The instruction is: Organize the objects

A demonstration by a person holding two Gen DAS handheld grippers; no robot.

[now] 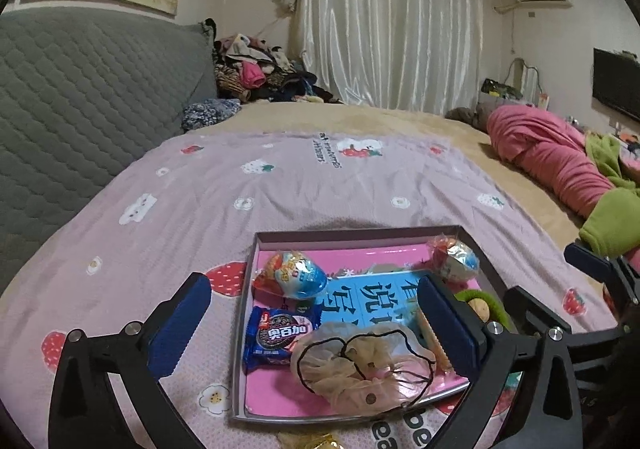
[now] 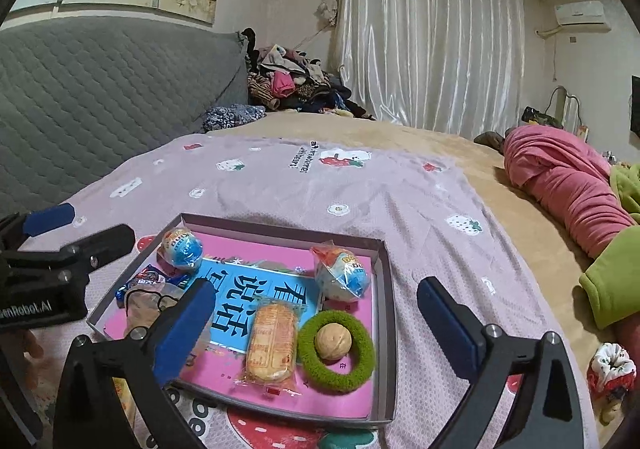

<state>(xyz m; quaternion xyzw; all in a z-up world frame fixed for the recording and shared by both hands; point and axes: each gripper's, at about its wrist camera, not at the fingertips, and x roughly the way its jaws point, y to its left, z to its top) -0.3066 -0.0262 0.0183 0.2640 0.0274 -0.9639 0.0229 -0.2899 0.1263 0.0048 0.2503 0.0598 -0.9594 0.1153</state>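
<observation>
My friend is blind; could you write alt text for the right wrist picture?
A shallow tray on a bed holds two foil eggs, a wrapped biscuit and a green ring around a walnut; the open right gripper hovers above.

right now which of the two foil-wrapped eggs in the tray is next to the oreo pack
The foil-wrapped egg at the tray's far left corner, lying just beyond the blue Oreo pack. The other egg sits in the far right corner.

shallow box [image 2: 382,289] holds toy eggs [image 2: 342,277], biscuits [image 2: 270,341], green ring [image 2: 362,365], scrunchie [image 1: 360,369].
</observation>
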